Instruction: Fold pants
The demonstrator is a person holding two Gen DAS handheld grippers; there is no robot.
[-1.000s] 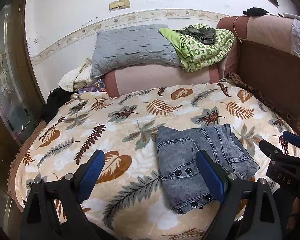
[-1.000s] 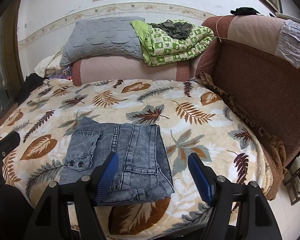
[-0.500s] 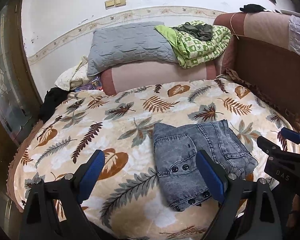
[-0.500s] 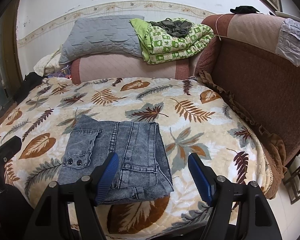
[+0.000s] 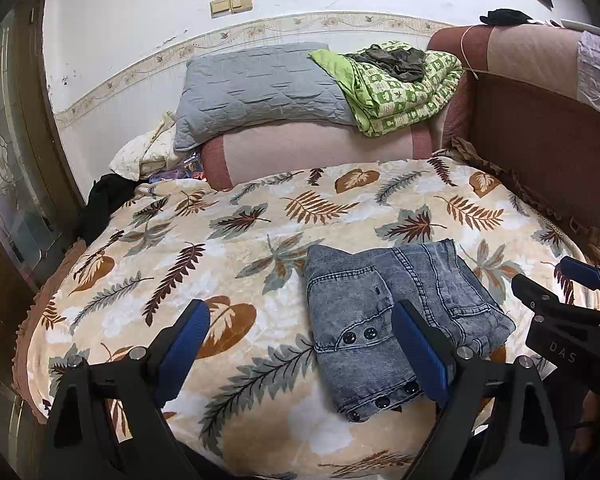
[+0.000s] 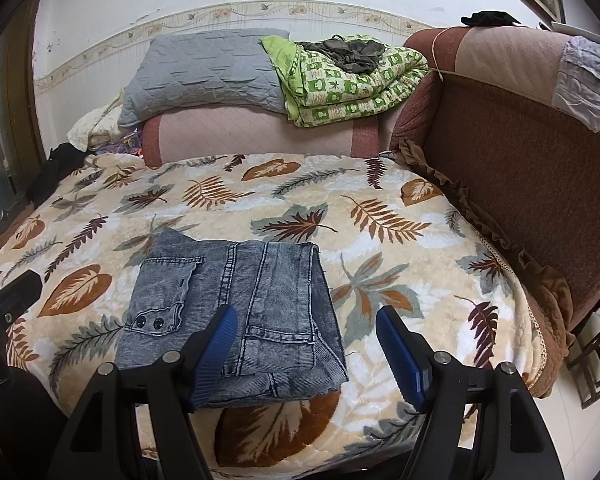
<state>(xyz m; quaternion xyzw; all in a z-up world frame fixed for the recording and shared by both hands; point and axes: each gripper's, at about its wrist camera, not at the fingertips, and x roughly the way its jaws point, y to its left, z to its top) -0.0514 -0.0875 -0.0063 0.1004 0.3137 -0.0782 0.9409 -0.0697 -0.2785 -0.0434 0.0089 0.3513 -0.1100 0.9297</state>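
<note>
1. The left tongs (image 5: 300,344) stand wide apart and hold nothing, above the near edge of the bed (image 5: 188,248).
2. The right tongs (image 6: 306,344) also stand spread and empty, above the same edge.
3. The pants (image 6: 236,304), grey-blue denim, lie folded into a compact stack on the leaf-patterned blanket near the bed's near edge, untouched by either tongs.

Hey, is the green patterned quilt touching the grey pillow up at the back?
Touching. In the right wrist view the green quilt lies folded over the right end of the grey pillow, covering that corner with no gap between them.
</note>
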